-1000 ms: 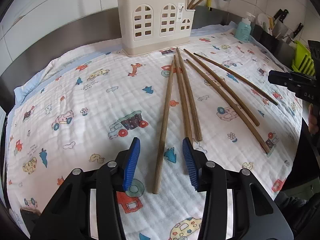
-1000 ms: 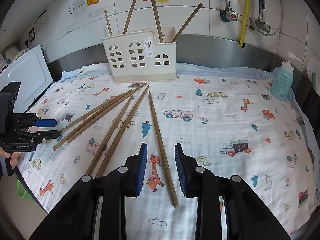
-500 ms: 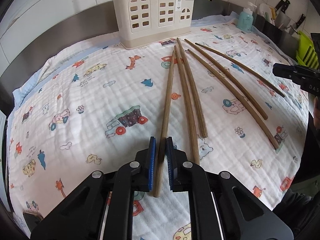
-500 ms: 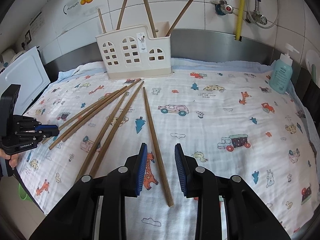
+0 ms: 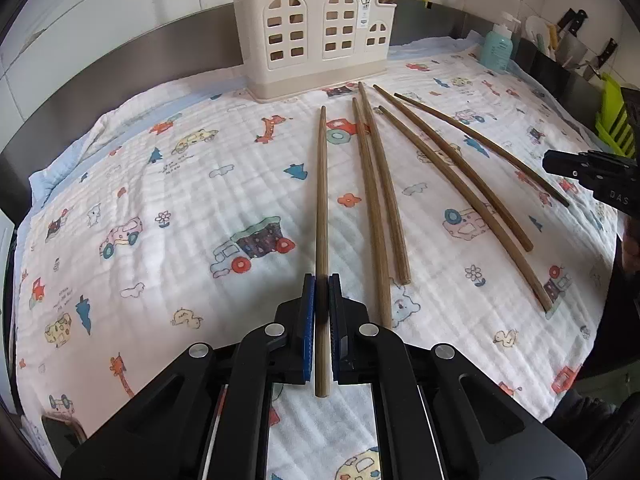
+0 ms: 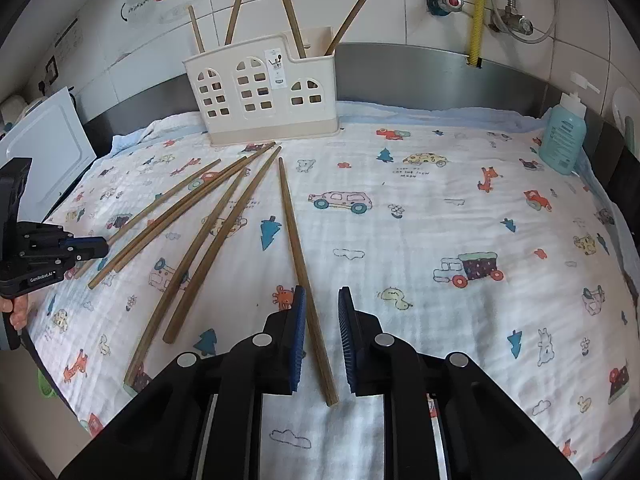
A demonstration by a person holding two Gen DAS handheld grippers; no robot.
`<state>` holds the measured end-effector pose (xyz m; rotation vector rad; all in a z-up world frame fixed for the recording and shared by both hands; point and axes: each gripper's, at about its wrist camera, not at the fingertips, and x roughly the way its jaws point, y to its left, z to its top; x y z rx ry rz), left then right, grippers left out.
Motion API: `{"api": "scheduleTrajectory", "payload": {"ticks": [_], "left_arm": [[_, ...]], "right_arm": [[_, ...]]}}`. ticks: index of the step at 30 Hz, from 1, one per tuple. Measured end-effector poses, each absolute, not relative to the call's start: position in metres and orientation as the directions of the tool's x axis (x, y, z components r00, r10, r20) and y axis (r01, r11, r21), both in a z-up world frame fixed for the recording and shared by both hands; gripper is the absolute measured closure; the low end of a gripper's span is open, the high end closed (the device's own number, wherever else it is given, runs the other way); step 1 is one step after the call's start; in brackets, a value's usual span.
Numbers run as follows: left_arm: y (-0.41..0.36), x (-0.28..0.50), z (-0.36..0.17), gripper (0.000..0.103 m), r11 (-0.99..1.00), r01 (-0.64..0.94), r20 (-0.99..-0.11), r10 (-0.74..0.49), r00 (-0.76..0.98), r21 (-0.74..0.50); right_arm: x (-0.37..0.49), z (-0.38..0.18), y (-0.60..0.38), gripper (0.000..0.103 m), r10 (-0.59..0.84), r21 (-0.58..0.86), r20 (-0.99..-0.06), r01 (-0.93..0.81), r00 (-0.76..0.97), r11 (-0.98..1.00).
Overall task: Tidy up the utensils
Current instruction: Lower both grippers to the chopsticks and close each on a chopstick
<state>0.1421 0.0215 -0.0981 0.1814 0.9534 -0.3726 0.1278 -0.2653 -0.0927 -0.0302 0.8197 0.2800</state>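
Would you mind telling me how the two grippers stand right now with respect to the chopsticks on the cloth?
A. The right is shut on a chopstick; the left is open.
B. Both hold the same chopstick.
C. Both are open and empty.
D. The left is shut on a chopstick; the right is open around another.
D: the left gripper has its pads clamped on the leftmost chopstick, while the right gripper stands open with another chopstick lying between its pads, a gap showing on the right side.

My left gripper (image 5: 321, 312) is matt black plastic with ribbed blue pads (image 5: 307, 320), as is my right gripper (image 6: 322, 344). The chopstick (image 5: 321, 216) between my left pads is matt brown wood with fine grain. It lies on a soft, crinkled cotton cloth (image 5: 160, 264), white with printed cartoons. Behind the cloth, the holder (image 5: 312, 36) is smooth cream plastic, against a brushed metal backsplash (image 5: 120, 60) and glossy white tiles (image 6: 400, 12).
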Motion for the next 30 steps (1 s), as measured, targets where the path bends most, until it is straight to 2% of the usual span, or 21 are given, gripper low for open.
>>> {"api": "scheduleTrajectory", "payload": {"ticks": [8,10,11,17,30], "left_arm": [[0.024,0.142,-0.101,0.098,0.923,0.383,-0.827,-0.239,0.508,-0.031],[0.025,0.142,-0.102,0.098,0.923,0.383,-0.826,-0.245,0.507,-0.038],[0.026,0.142,-0.102,0.098,0.924,0.381,-0.825,-0.247,0.508,-0.042],[0.03,0.14,-0.098,0.098,0.931,0.361,-0.805,-0.256,0.535,-0.056],[0.036,0.132,-0.05,0.098,0.935,0.347,-0.701,-0.296,0.65,-0.072]], "right_arm": [[0.129,-0.108,-0.257,0.087,0.236,0.068,-0.753,-0.284,0.614,0.956],[0.128,-0.11,-0.255,0.089,0.228,0.053,-0.75,-0.286,0.621,0.957],[0.128,-0.11,-0.255,0.093,0.218,0.041,-0.749,-0.286,0.625,0.957],[0.125,-0.105,-0.255,0.096,0.219,0.04,-0.742,-0.284,0.634,0.958],[0.114,-0.025,-0.251,0.097,0.271,0.035,-0.599,-0.313,0.754,0.949]]}}
